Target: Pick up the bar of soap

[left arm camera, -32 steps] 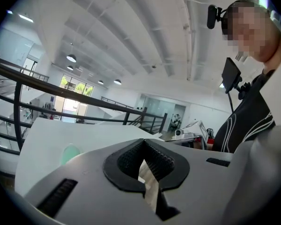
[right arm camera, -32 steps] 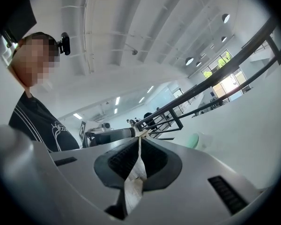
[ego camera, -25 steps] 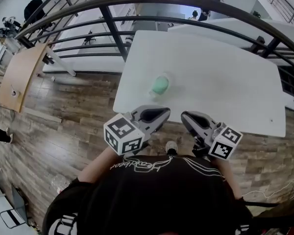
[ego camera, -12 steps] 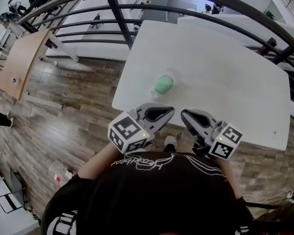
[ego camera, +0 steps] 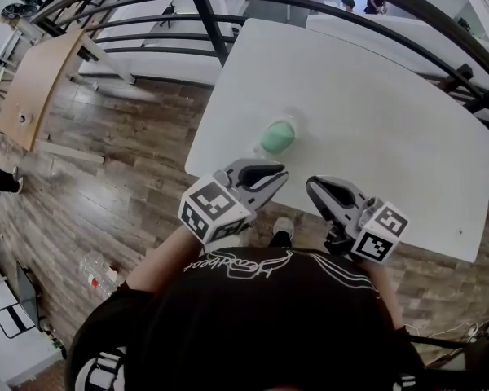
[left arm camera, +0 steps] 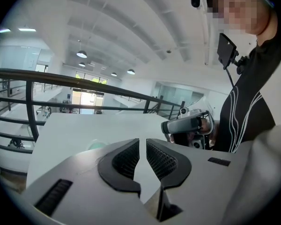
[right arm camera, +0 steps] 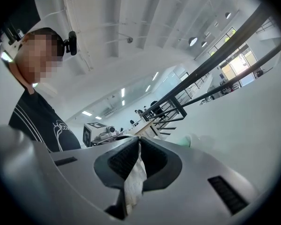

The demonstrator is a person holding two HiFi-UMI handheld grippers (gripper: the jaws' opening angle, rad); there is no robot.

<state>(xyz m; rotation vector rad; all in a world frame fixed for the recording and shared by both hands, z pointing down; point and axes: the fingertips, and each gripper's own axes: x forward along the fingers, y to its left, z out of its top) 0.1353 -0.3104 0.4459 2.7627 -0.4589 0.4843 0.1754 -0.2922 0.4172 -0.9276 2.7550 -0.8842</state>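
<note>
The pale green bar of soap (ego camera: pixel 277 137) lies on a clear dish near the front left edge of the white table (ego camera: pixel 375 120). It shows faintly in the left gripper view (left arm camera: pixel 96 145) and in the right gripper view (right arm camera: pixel 185 139). My left gripper (ego camera: pixel 279 172) hovers at the table edge just short of the soap. Its jaws are opening, with a thin gap (left arm camera: pixel 142 142) and nothing between them. My right gripper (ego camera: pixel 311 187) is beside it to the right, with its jaws together (right arm camera: pixel 139 142) and empty.
A dark metal railing (ego camera: pixel 228 47) curves round the far and left sides of the table. Wooden floor lies below, with a wooden tabletop (ego camera: pixel 33 96) at far left and a plastic bottle (ego camera: pixel 98 271) on the floor.
The head view has shifted, so the table and soap sit a little further right. Both grippers have stayed at the table's front edge, and the left one has edged towards the soap.
</note>
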